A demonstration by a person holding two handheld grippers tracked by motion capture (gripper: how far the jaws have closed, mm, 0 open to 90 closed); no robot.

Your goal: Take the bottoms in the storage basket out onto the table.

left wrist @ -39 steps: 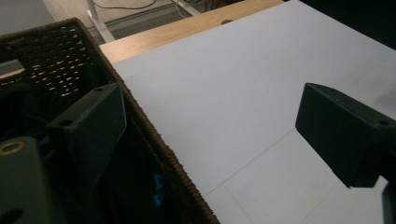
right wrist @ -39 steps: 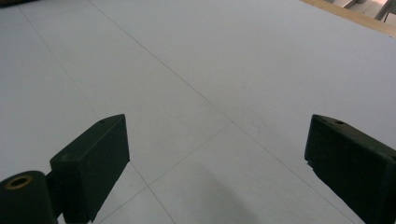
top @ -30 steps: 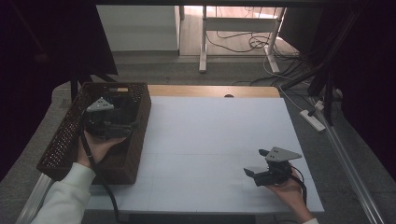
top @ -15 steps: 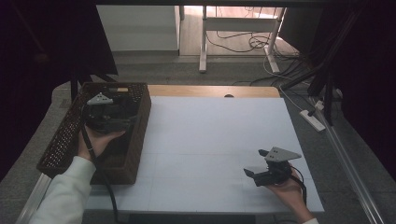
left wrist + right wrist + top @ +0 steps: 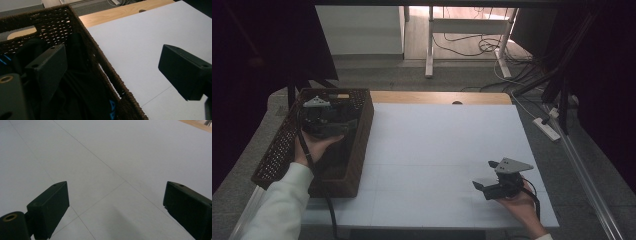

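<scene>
A dark wicker basket [image 5: 359, 150] stands on the left of the white table top [image 5: 442, 145]. A hand holds my left gripper [image 5: 332, 121] over the basket's far half, open. In the left gripper view, the left gripper [image 5: 112, 60] straddles the basket wall [image 5: 105, 65]: one jaw hangs inside the basket, the other over the white surface. Dark cloth [image 5: 75, 95] with small blue bits [image 5: 111, 107] lies in the basket. Near the front right of the table, a hand holds my right gripper [image 5: 484, 176] low, open, with nothing between its jaws [image 5: 115, 195].
A wooden strip [image 5: 437, 97] runs along the table's far edge. A power strip [image 5: 548, 128] and cables lie off the right side. White desk legs [image 5: 429, 45] stand on the floor beyond.
My left gripper has moved a little farther toward the basket's far end. The right gripper has stayed in place.
</scene>
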